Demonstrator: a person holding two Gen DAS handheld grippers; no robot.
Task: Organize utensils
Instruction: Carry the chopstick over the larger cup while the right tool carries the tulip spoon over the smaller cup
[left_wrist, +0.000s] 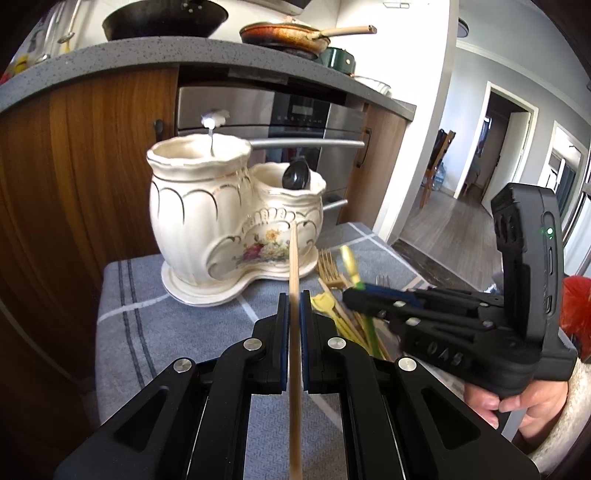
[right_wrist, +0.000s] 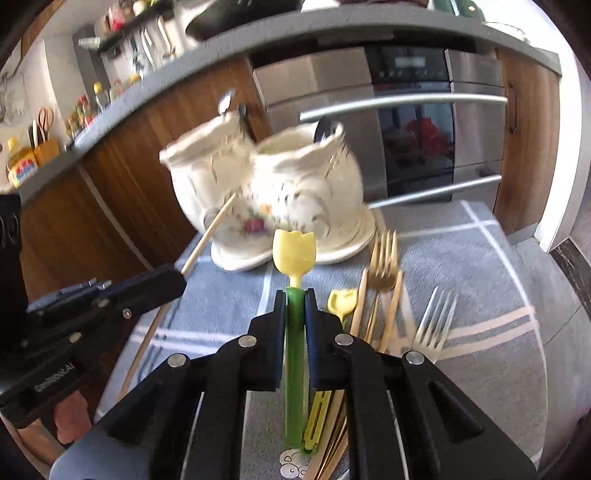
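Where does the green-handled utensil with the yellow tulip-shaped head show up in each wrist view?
Left wrist: green-handled utensil with the yellow tulip-shaped head, blurred, right of centre, in the right gripper.
Right wrist: centre, upright, clamped between that gripper's jaws.
Shared landmark: cream floral ceramic utensil holder, behind it in both.

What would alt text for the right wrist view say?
The right tool grips a green stick topped by a yellow tulip. Beyond it a cream holder stands on a grey cloth, with forks lying alongside.
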